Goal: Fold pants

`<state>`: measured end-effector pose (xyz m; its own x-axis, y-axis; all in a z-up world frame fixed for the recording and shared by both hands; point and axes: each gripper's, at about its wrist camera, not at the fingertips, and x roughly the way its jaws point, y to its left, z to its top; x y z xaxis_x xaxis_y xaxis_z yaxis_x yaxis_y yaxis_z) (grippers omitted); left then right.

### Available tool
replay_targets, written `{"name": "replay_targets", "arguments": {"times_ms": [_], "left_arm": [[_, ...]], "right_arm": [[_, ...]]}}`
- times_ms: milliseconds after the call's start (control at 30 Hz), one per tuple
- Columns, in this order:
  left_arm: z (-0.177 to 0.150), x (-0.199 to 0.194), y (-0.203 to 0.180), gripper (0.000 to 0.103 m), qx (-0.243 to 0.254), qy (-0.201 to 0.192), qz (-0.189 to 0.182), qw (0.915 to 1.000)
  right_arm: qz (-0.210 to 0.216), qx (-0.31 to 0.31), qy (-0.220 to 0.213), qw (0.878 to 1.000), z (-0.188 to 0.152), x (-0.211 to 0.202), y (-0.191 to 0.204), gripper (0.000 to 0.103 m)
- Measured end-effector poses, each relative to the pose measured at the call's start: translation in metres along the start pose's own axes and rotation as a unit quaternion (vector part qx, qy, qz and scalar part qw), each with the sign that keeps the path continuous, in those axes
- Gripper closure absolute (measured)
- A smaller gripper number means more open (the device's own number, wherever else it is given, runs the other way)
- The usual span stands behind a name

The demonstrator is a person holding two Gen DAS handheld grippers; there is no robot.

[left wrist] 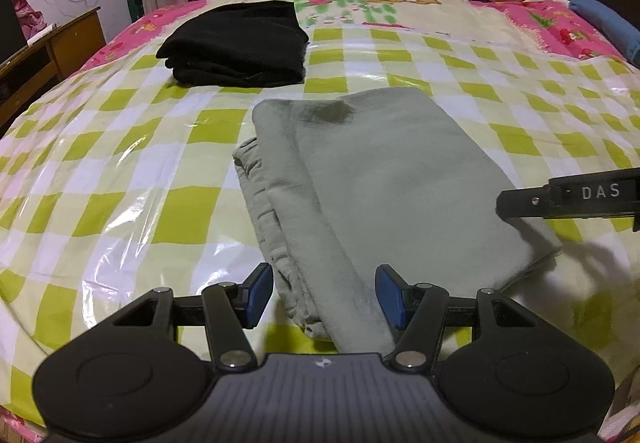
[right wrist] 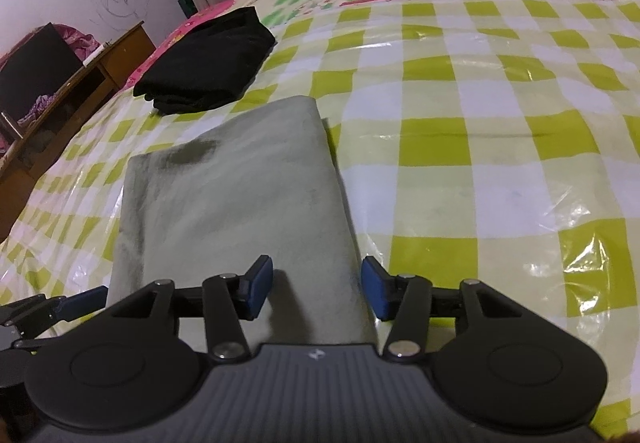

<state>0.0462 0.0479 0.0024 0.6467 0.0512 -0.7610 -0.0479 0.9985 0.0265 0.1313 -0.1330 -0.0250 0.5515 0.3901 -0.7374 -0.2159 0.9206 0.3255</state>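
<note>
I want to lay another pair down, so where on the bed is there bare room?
Widest: the checked cover right of the grey pants. Another patch lies left of them, in front of the black pile. Only a narrow strip separates grey and black. The far right edge holds blue cloth.

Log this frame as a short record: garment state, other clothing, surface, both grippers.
garment: grey-green pants, folded into a compact rectangle, lying flat
other clothing: folded black garment beyond, apart from the pants
surface: green-checked plastic sheet over the bed
left gripper: open, at the pants' near edge, holding nothing
right gripper: open, over the pants, holding nothing
</note>
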Motion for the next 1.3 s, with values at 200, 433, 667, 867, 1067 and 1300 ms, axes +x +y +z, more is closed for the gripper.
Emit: {"name": "replay_targets", "arguments": {"times_ms": [200,433,667,867,1067,1300], "left_arm": [[0.004,0.001,-0.007,0.032,0.005,-0.007,-0.014,0.9999],[0.007,0.021,-0.003,0.030,-0.011,0.007,-0.022,0.9997],[0.013,0.033,0.009,0.027,-0.008,0.014,-0.037,0.9992],[0.015,0.040,0.051,0.027,-0.022,0.016,-0.015,0.9995],[0.010,0.040,0.120,0.026,-0.060,0.017,0.028,0.9977],[0.002,0.034,0.219,0.025,-0.090,0.017,0.133,0.9869]], "right_arm": [[0.008,0.001,-0.001,1.000,0.005,0.005,-0.003,0.049],[0.022,-0.003,0.020,1.000,0.007,0.026,-0.009,0.042],[0.053,-0.016,0.046,0.997,0.014,0.043,0.006,0.046],[0.066,-0.042,0.069,0.995,0.021,0.063,0.048,0.056],[0.096,-0.113,0.093,0.985,0.033,0.108,0.129,0.055],[0.162,-0.169,0.131,0.963,0.035,0.168,0.246,0.054]]}}
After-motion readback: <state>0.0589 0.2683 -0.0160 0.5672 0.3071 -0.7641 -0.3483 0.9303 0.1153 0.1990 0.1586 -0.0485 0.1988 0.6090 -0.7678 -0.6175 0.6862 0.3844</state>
